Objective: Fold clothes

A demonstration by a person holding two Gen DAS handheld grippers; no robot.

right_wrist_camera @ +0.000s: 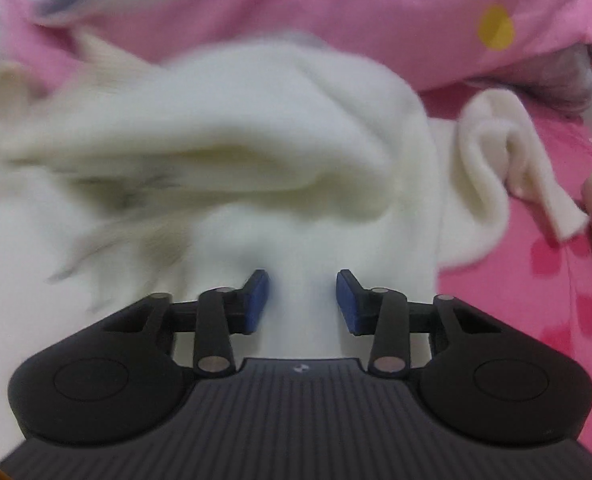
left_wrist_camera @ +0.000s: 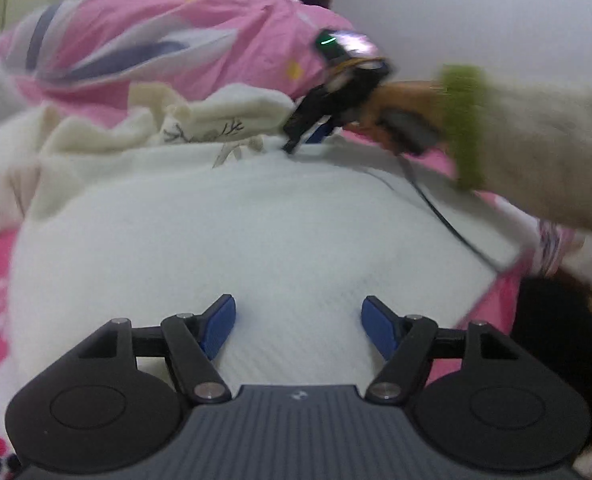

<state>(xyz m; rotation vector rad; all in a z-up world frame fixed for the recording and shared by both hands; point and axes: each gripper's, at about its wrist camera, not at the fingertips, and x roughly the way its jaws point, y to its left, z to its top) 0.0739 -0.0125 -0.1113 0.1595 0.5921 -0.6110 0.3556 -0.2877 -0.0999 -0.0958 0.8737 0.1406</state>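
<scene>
Both grippers, left (left_wrist_camera: pixel 297 326) and right (right_wrist_camera: pixel 301 300), are held apart and empty over the white garment (left_wrist_camera: pixel 232 240) spread on the pink bedding (right_wrist_camera: pixel 395 8), probably positioned for the next fold.

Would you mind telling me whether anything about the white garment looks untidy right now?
Yes: the white garment lies smooth near the camera, but its far edge is bunched into rumpled folds against the pink bedding.
</scene>
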